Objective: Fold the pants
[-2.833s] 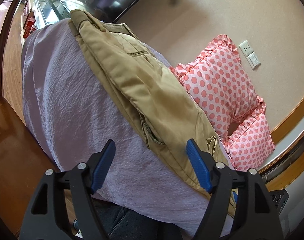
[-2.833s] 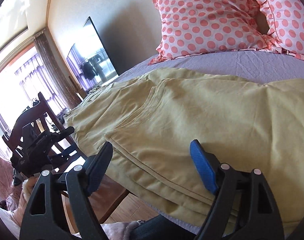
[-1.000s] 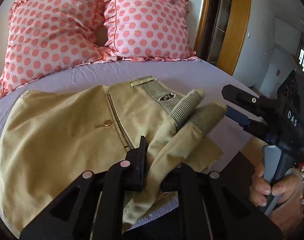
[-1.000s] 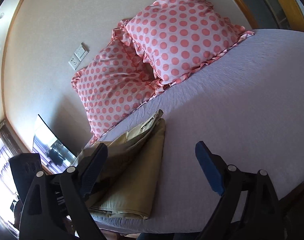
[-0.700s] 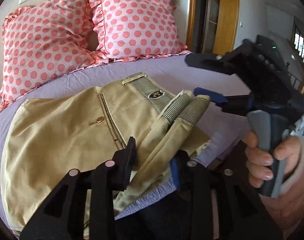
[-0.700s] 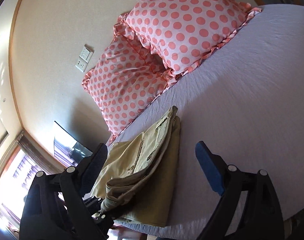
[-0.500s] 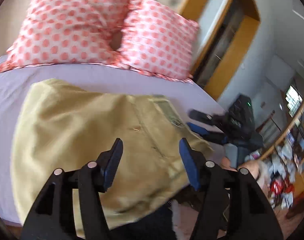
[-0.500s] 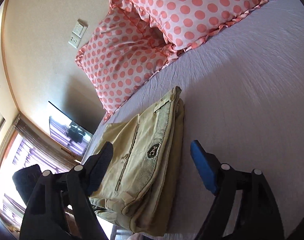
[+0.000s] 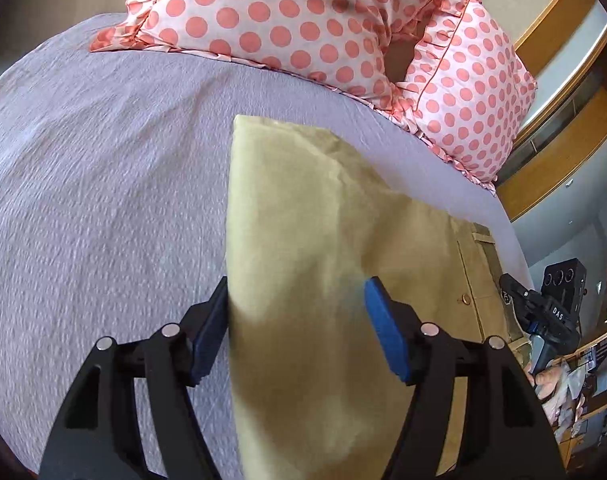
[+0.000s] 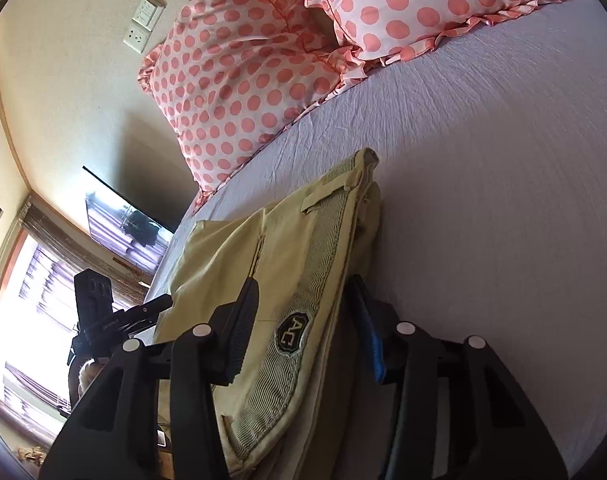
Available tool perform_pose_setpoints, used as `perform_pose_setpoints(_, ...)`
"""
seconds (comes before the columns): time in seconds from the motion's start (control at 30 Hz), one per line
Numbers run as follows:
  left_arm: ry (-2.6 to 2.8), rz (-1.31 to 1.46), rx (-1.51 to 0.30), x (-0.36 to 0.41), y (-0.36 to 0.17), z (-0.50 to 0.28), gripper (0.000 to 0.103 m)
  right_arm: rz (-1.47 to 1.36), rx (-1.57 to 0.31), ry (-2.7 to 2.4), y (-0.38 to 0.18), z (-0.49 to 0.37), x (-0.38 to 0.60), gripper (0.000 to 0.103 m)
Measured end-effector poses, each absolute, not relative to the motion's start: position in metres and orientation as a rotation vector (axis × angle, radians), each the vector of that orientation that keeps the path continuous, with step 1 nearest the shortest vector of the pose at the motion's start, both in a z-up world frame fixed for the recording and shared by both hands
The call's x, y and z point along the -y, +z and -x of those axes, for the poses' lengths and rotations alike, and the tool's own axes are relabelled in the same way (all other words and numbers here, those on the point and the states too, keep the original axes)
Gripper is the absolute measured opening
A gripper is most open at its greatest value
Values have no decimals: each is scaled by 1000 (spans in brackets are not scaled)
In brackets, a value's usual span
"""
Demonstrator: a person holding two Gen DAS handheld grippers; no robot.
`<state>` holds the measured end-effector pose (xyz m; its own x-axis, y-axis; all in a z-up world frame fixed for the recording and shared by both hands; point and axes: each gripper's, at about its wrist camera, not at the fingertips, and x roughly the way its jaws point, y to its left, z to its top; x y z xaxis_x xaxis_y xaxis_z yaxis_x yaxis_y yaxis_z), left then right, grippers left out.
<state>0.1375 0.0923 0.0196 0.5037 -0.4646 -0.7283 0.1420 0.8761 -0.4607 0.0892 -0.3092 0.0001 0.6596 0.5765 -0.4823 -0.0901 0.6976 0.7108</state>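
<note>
A: Where are the khaki pants (image 9: 327, 264) lying relative to the left claw (image 9: 295, 330)?

B: They are lying folded on the lavender bed sheet (image 9: 103, 184), directly ahead of and beneath that claw. Its fingers are standing spread: the left blue pad (image 9: 209, 328) is sitting at the folded left edge of the cloth, and the right pad is hovering over the middle of the fabric. It is gripping nothing.

A: And the right claw (image 10: 303, 332)?

B: It is also standing spread, straddling the waistband end of the pants (image 10: 287, 280). The striped inner waistband with its dark label (image 10: 291, 330) is running between the two fingers, the left finger over the khaki top layer, the right blue pad (image 10: 373, 340) just beside the stacked edge. Whether the pads are touching cloth, I cannot tell.

A: What is lying beyond the pants?

B: Two pink polka-dot pillows (image 9: 303, 20) are leaning at the head of the bed, well apart from both claws. From the right wrist, a wall switch plate (image 10: 143, 24) and a dark television (image 10: 123, 220) are showing on the wall to the left.
</note>
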Motion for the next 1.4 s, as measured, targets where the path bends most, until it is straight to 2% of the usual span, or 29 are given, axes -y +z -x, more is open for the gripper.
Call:
perform_pose_setpoints(0.03,-393,383,-981,-93,19,-140,69,-706,-772,432,-1,-91,307,44)
perform_pose_setpoints(0.07,-405,402,-982,-94,18,-142,69,-711,-781,450,-3,-92,306,31)
perform_pose_setpoints(0.1,-416,423,-987,-95,17,-145,63,-737,-786,479,-8,-93,306,24)
perform_pose_setpoints(0.13,-424,437,-993,-97,16,-146,46,-765,-781,500,-11,-94,308,17)
perform_pose_setpoints(0.17,-440,456,-999,-98,14,-149,23,-786,-771,517,-12,-94,309,15)
perform_pose_setpoints(0.2,-467,486,-1003,-100,13,-150,15,-798,-759,534,-11,-94,310,14)
perform_pose_setpoints(0.27,-495,521,-986,-104,16,-150,8,-800,-734,556,-4,-94,310,13)
perform_pose_setpoints(0.37,-497,477,-929,-98,35,-152,7,-738,-692,581,20,-102,305,12)
perform_pose_setpoints(0.57,-453,386,-812,-70,76,-207,8,-653,-603,505,64,-156,323,10)
perform_pose_setpoints(0.67,-357,351,-811,-52,71,-258,13,-669,-604,382,59,-193,345,10)
perform_pose_setpoints(0.73,-218,295,-851,-44,56,-286,15,-674,-671,250,42,-215,355,12)
perform_pose_setpoints(0.8,-122,264,-892,-47,42,-296,14,-578,-783,67,29,-225,355,21)
perform_pose_setpoints(0.9,-62,231,-819,-62,50,-273,16,-511,-717,22,41,-198,353,31)
perform_pose_setpoints(0.97,-111,238,-744,-64,64,-248,29,-535,-645,124,56,-179,346,66)
perform_pose_setpoints(1.0,-168,257,-719,-61,70,-234,33,-550,-621,187,62,-170,341,73)
perform_pose_setpoints(1.03,-241,275,-701,-56,75,-222,42,-555,-615,240,66,-164,333,77)
perform_pose_setpoints(1.07,-306,280,-701,-48,76,-214,51,-554,-624,283,66,-162,325,77)
perform_pose_setpoints(1.13,-414,262,-766,-21,70,-207,59,-562,-688,304,58,-163,313,84)
perform_pose_setpoints(1.17,-440,251,-822,-9,61,-209,60,-574,-735,290,52,-170,308,89)
perform_pose_setpoints(1.27,-420,229,-991,16,26,-220,59,-591,-826,219,33,-176,305,89)
perform_pose_setpoints(1.33,-386,188,-939,19,27,-207,61,-535,-817,145,42,-159,301,89)
perform_pose_setpoints(1.4,-355,147,-904,19,32,-187,66,-408,-781,84,53,-135,287,92)
